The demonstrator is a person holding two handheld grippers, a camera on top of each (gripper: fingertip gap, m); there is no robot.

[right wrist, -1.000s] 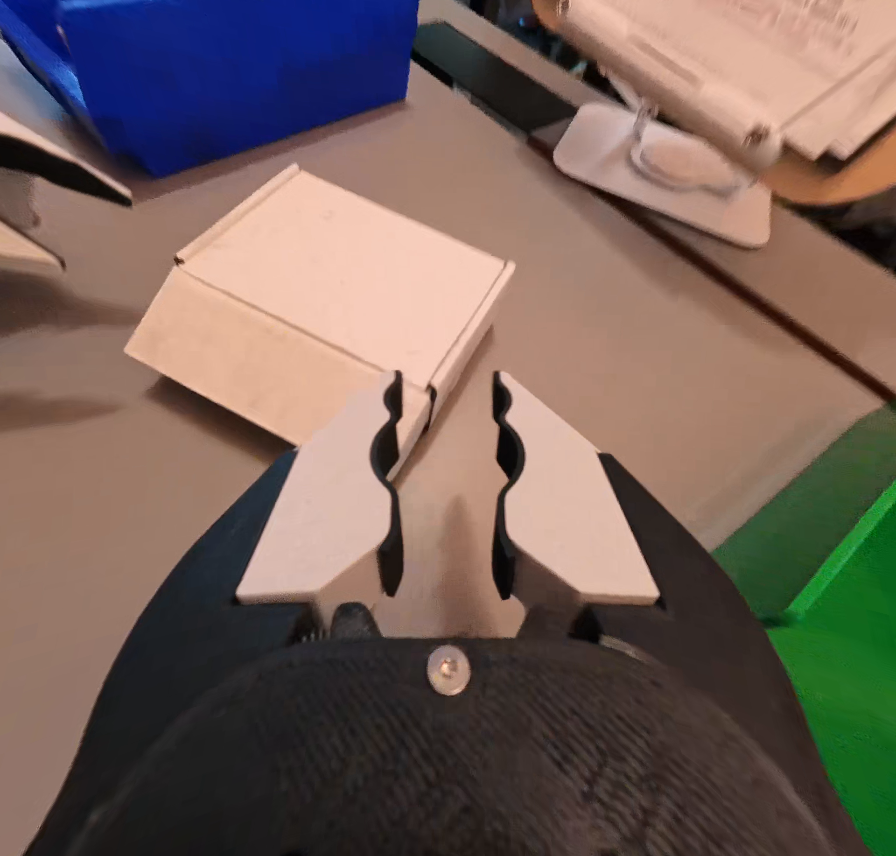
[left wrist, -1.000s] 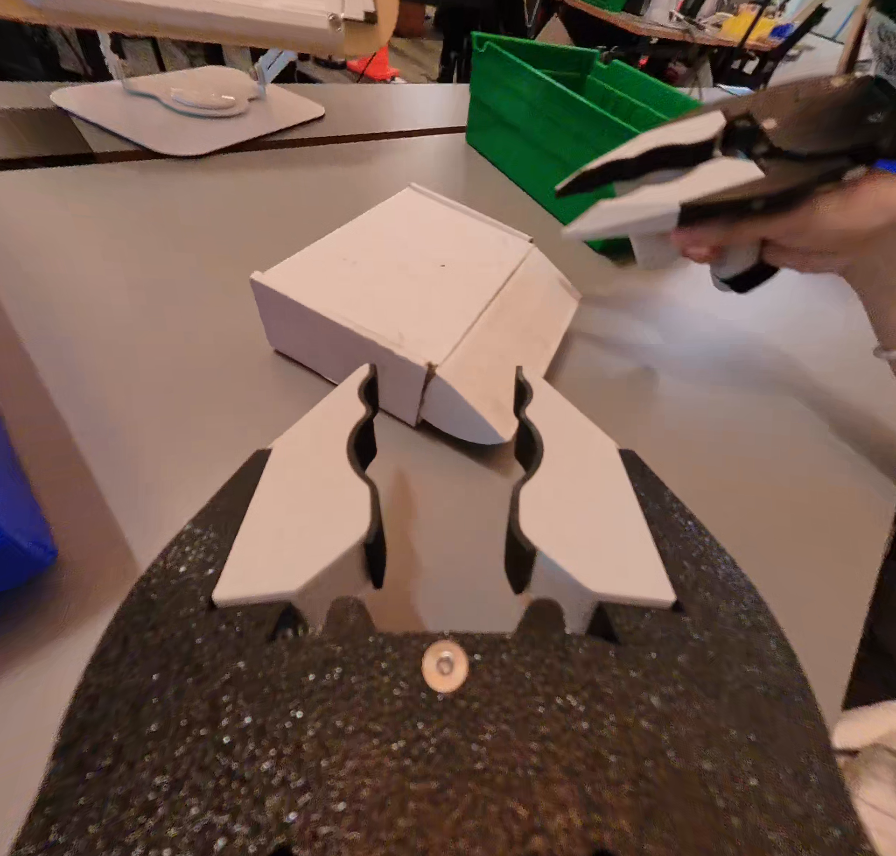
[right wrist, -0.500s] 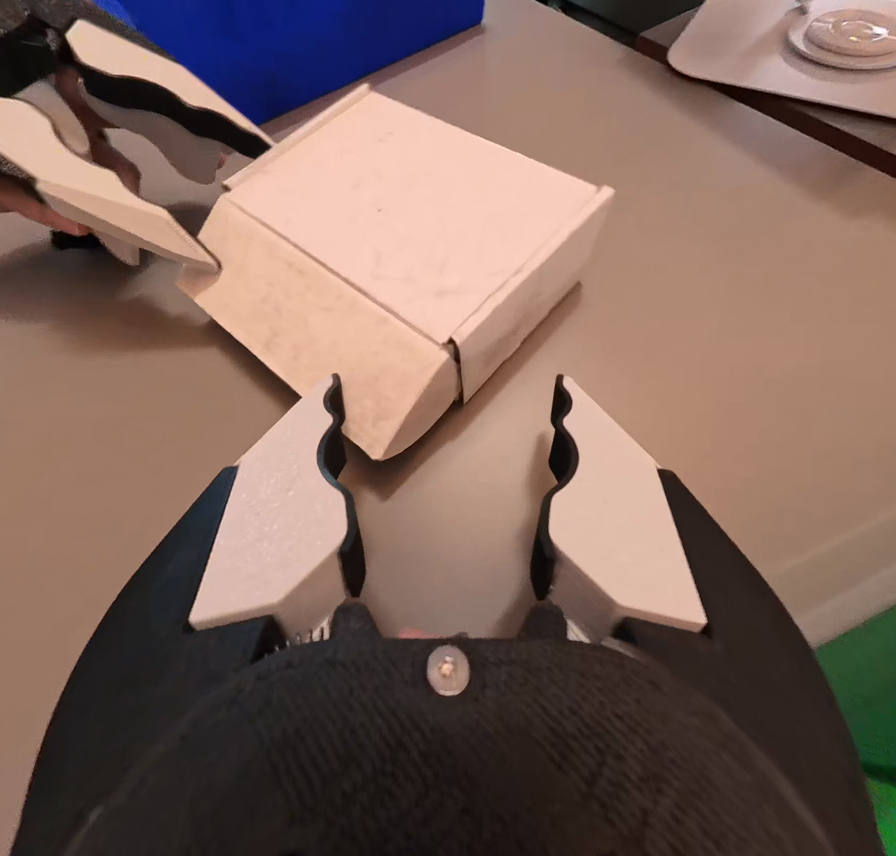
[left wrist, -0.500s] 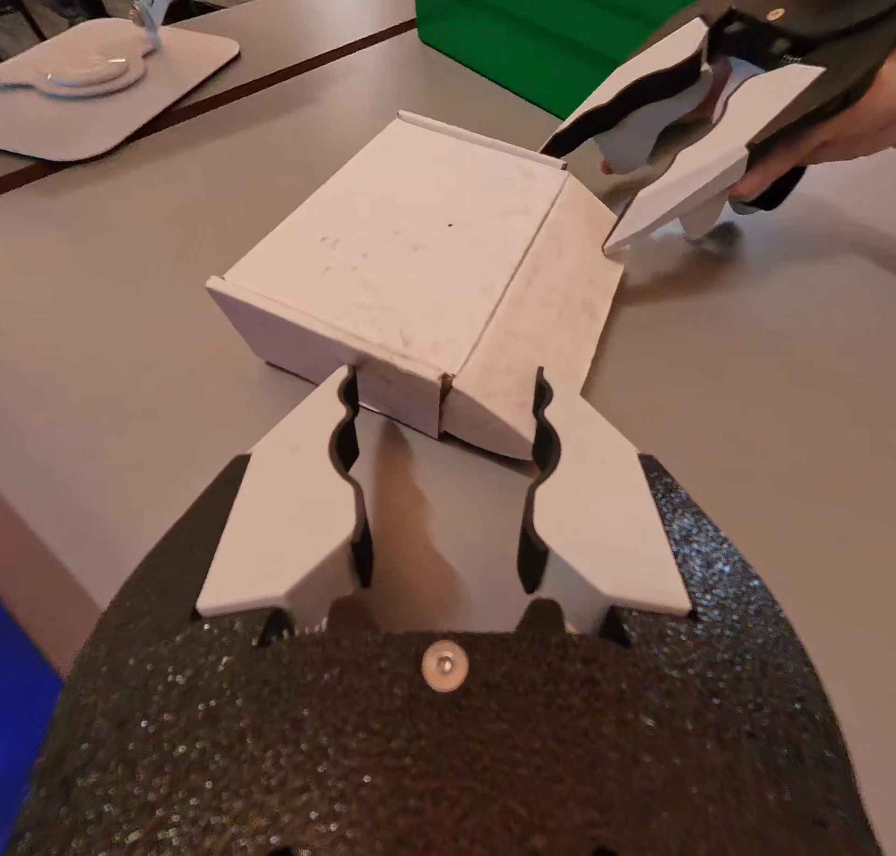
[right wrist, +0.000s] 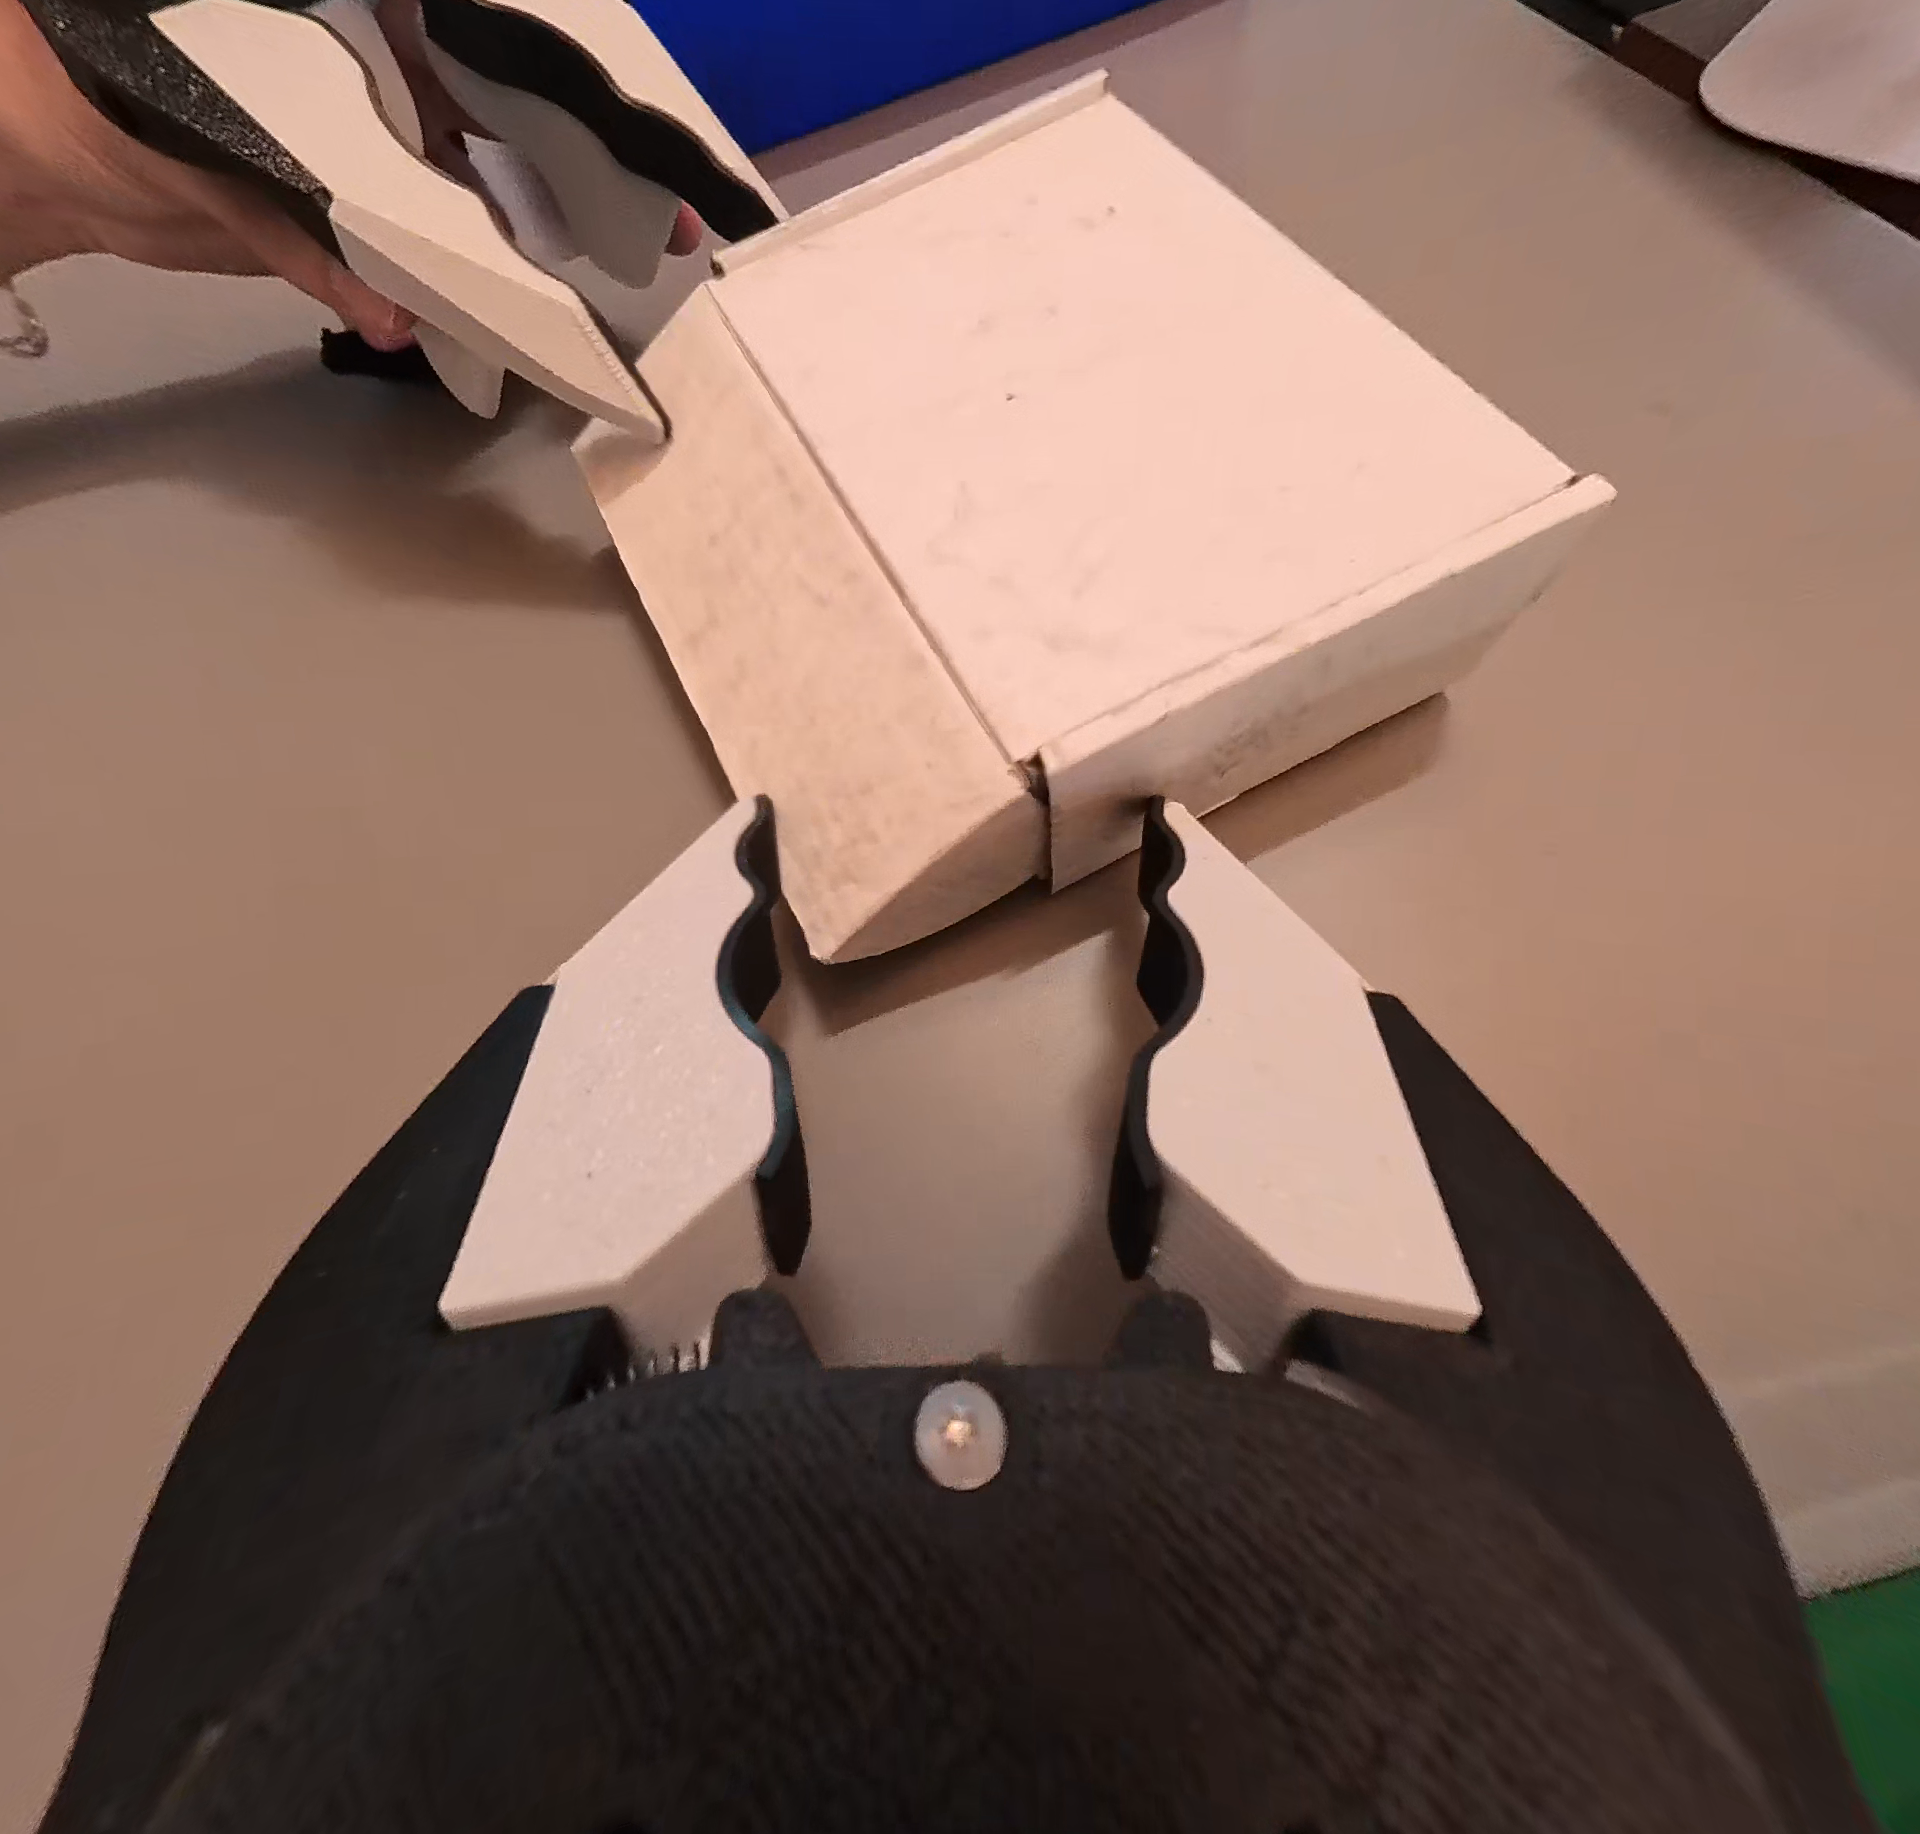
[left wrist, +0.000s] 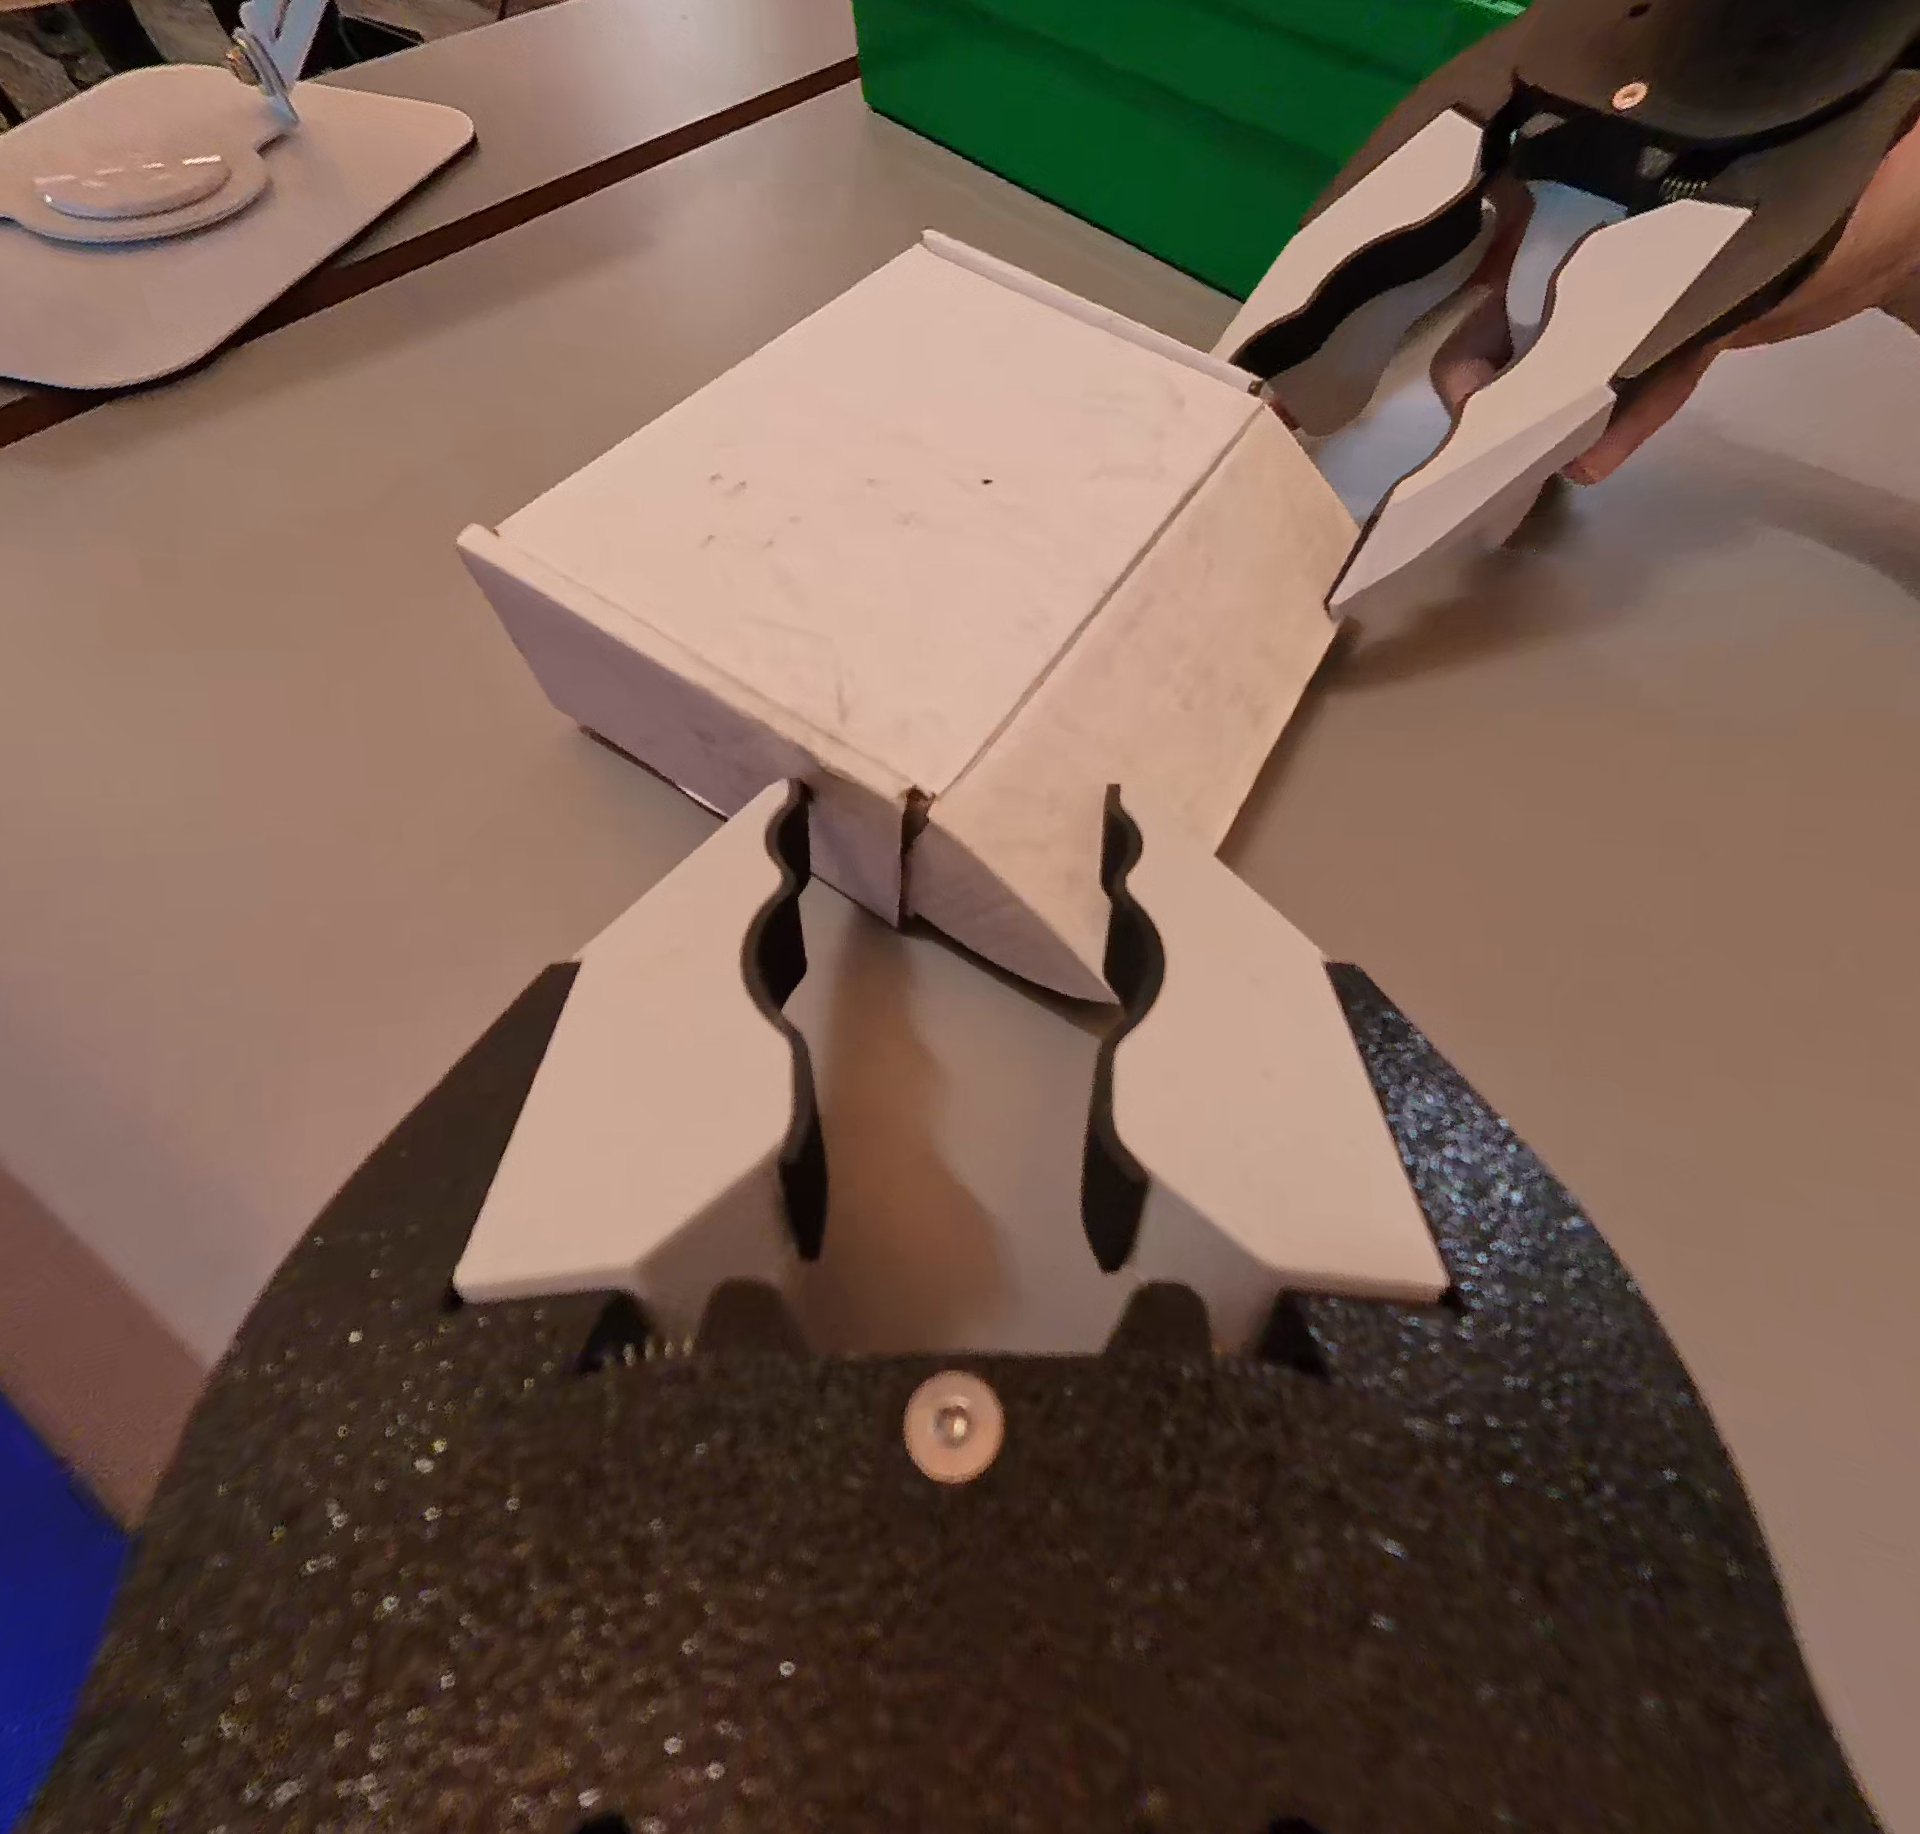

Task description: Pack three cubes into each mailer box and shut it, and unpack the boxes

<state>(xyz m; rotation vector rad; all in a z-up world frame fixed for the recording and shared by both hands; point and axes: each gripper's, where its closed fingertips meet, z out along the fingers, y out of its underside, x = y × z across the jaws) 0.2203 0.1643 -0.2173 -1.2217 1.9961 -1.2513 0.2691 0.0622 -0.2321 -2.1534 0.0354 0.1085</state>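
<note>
Both grippers have closed in on the box over the last second, coming from opposite ends of its front flap. Left gripper (left wrist: 951, 911) has its jaws spread wide and empty, straddling the near corner where the flap meets the side wall. Right gripper (right wrist: 956, 891) is just as wide and also holding nothing, set around the other corner; from the left wrist view its lower finger tip looks like it's touching the flap edge. White mailer box (left wrist: 883, 537) sits flat on the grey table (left wrist: 1558, 849), lid down, but the front flap (right wrist: 810, 683) slopes outward rather than sitting tucked in, so I'd say either the shutting isn't finished or it's being opened, can't tell which. No cubes visible anywhere, so contents are anyone's guess. Green bin (left wrist: 1143, 49) behind, blue bin (right wrist: 883, 8) on the other side, only one box in sight.
</note>
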